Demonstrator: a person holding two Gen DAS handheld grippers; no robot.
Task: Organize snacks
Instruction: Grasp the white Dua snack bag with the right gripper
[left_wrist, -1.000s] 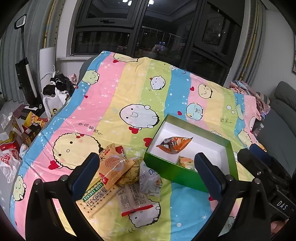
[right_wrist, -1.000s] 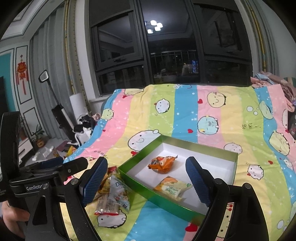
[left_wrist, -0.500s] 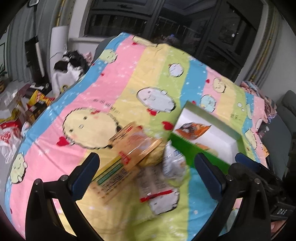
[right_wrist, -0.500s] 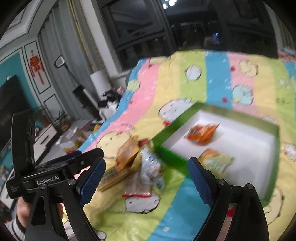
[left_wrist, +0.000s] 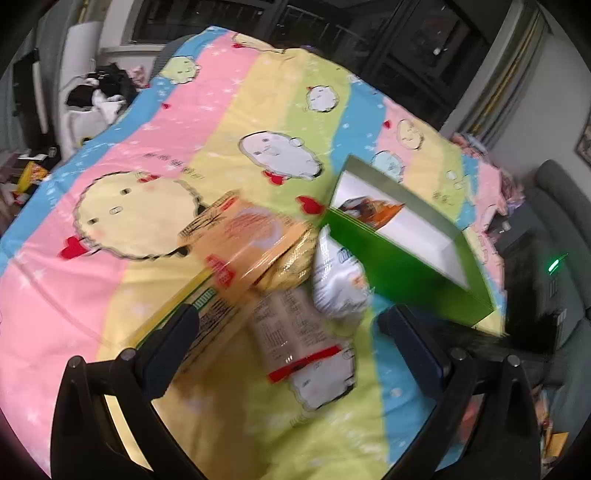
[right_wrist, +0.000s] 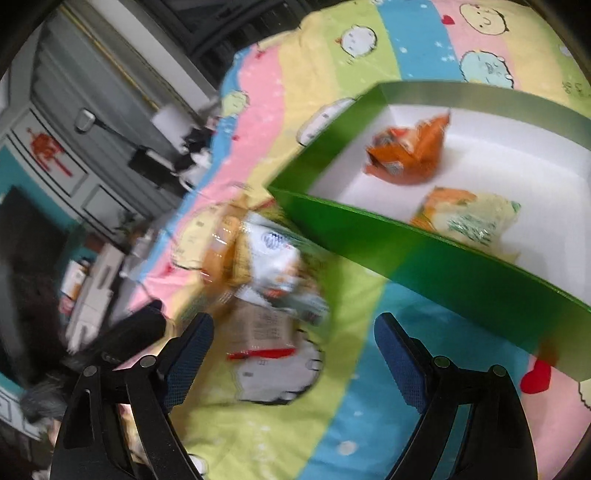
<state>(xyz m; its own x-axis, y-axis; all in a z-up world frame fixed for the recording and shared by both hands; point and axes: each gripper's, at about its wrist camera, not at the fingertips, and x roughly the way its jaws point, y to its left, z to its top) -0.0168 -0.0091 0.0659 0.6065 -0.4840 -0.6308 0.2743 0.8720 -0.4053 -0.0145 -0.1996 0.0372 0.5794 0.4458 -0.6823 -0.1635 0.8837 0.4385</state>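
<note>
A pile of snack packets lies on the striped blanket left of a green box (left_wrist: 402, 254) with a white inside. The pile holds an orange packet (left_wrist: 251, 236), a white bag (left_wrist: 338, 277) and a flat packet with a red stripe (left_wrist: 295, 332). My left gripper (left_wrist: 291, 332) is open, low over the flat packet. My right gripper (right_wrist: 291, 350) is open just above the same pile (right_wrist: 266, 273). The box (right_wrist: 424, 251) holds an orange packet (right_wrist: 410, 155) and a pale yellow packet (right_wrist: 469, 218).
The colourful blanket (left_wrist: 129, 206) covers the whole work surface. Clutter and bags lie on the floor beyond its left edge (left_wrist: 92, 96). A grey sofa (left_wrist: 561, 192) stands at the right. The left gripper's dark body shows at the left in the right wrist view (right_wrist: 122, 332).
Both grippers have moved down and forward toward the snack pile, which now looks much larger and closer. Both stay open. The snacks have not moved.
</note>
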